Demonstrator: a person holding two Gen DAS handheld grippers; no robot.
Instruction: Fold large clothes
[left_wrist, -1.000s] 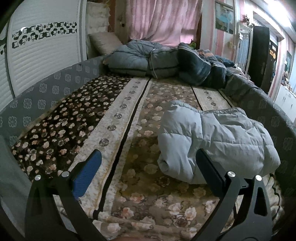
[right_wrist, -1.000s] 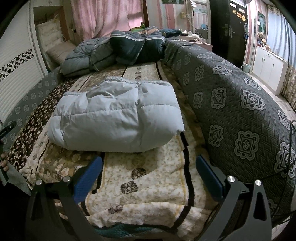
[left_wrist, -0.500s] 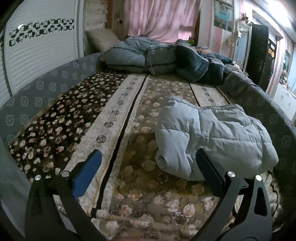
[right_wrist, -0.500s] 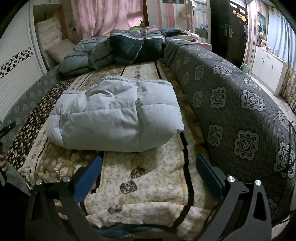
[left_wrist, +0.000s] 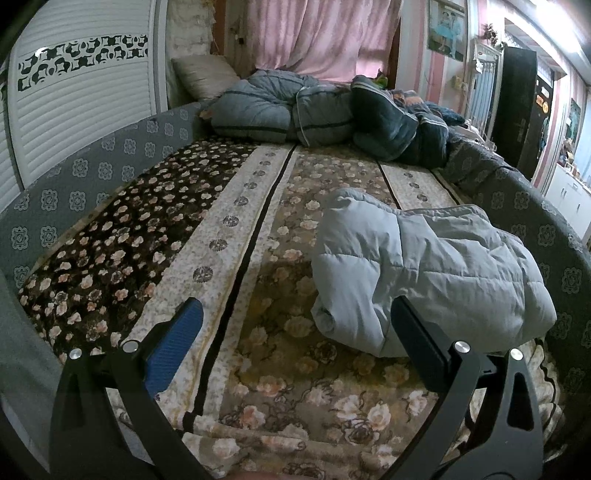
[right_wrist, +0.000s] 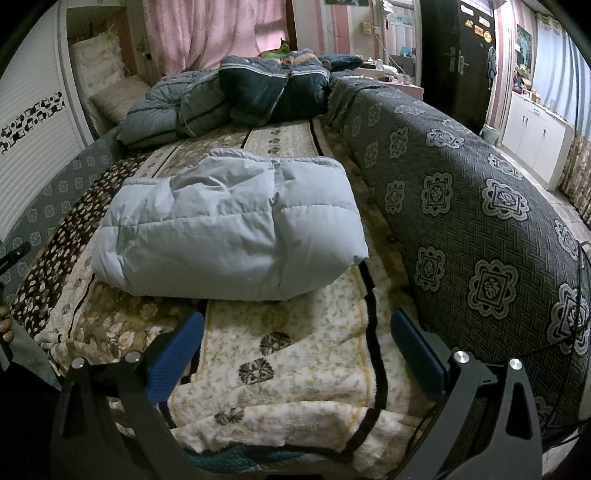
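Puffy quilted pale jacket (right_wrist: 229, 229) folded, plush floral blanket (right_wrist: 295, 354), bed

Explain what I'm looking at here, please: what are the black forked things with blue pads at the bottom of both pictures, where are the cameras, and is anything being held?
No robot here: a person holds a pair of tongs in each hand, and each pair carries a wide-angle camera looking forward along its two fingers. One picture is from the left tongs, the other from the right tongs. The blue pads line the fingers' inner faces.

Both look over a bed with a floral blanket. On it lies a pale grey puffer jacket, bundled into a compact, already folded-looking shape. Darker quilts are heaped at the far end, and a grey patterned cover runs along the right side.

Nothing is held: both tongs are open, short of the jacket and apart from it.
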